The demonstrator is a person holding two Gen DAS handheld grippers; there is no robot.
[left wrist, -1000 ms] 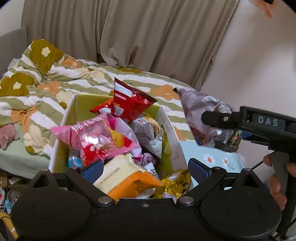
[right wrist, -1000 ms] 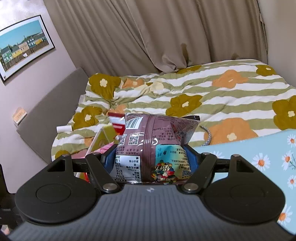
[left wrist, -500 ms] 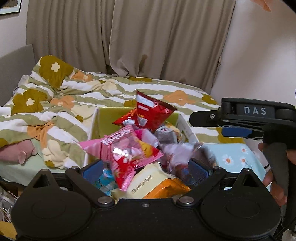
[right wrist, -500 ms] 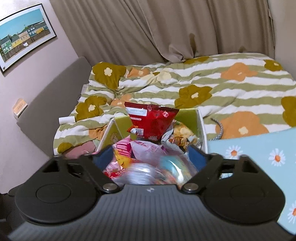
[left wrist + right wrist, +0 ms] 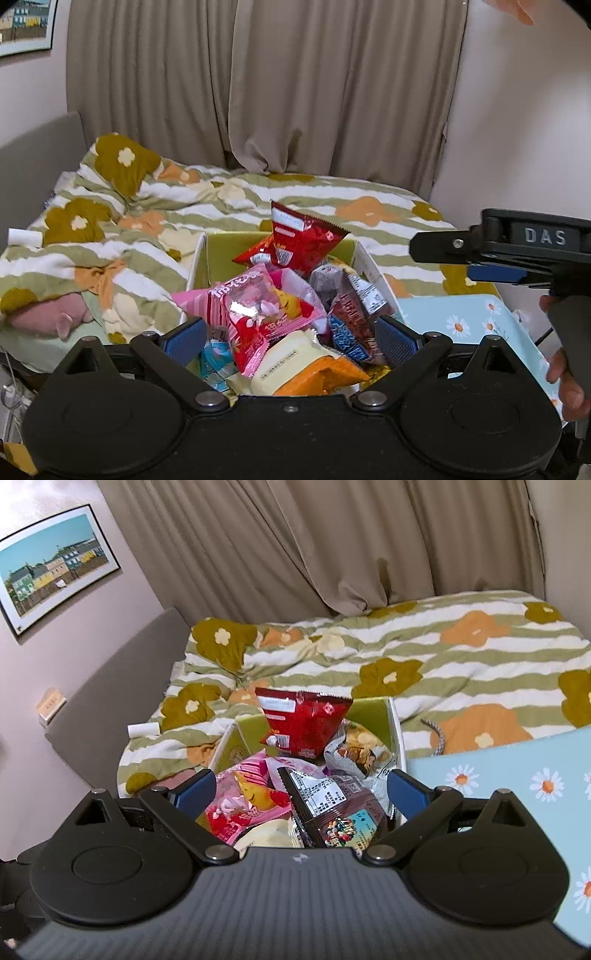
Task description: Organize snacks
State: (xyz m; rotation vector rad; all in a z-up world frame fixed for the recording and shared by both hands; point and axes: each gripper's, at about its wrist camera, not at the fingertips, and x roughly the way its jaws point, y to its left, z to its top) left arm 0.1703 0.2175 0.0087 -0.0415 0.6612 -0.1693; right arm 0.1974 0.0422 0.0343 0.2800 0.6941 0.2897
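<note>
Both the left gripper and right gripper were spread wide and held nothing. The brown snack packet lay atop the pile in the green box, beside the pink packet.

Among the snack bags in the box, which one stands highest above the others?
The red bag at the far end of the box; it stands upright above the pile, while the pink bag and brown bag lie flat.
</note>
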